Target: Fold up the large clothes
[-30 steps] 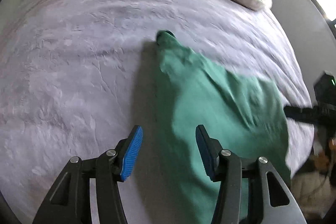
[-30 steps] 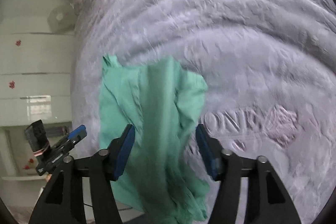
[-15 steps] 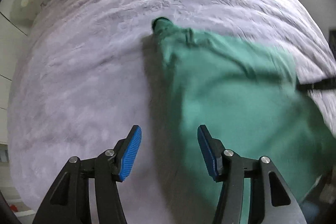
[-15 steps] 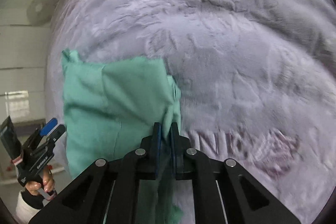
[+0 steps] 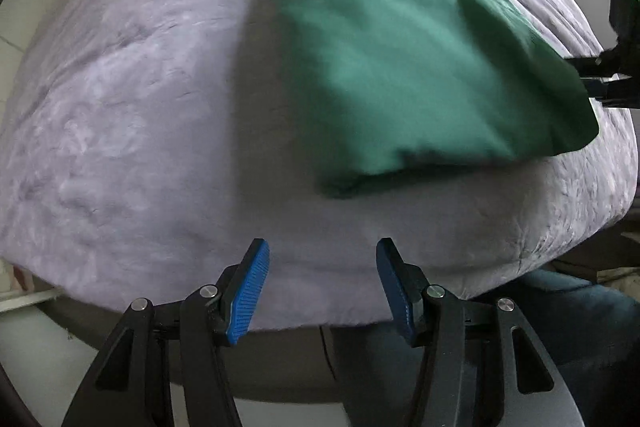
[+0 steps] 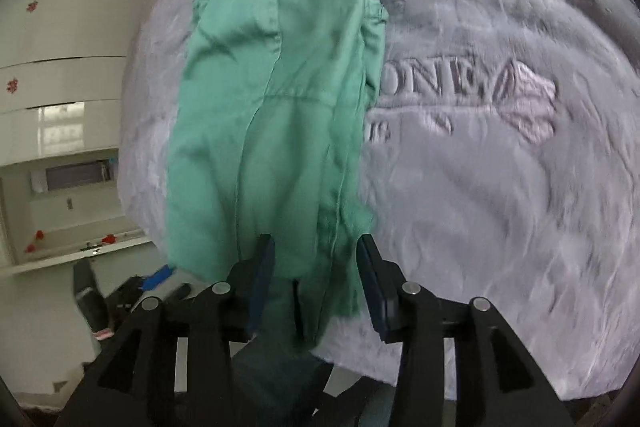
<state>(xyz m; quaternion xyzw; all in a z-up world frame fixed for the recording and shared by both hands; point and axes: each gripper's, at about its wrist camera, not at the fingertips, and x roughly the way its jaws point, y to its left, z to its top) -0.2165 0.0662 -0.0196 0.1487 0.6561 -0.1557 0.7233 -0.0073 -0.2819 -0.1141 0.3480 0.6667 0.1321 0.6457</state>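
left gripper: standing apart, empty, over bed edge | right gripper: jaws opening, green garment hanging between them

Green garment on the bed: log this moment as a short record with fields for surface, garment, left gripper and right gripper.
surface: lilac plush bedspread with raised lettering
garment: green garment, folded over on itself, lying on the bedspread, near end hanging past the bed's edge
left gripper: left gripper open, nothing between its fingers, over bare bedspread apart from the garment
right gripper: right gripper at the garment's near end, jaws opening, cloth between them but pads not pressing it
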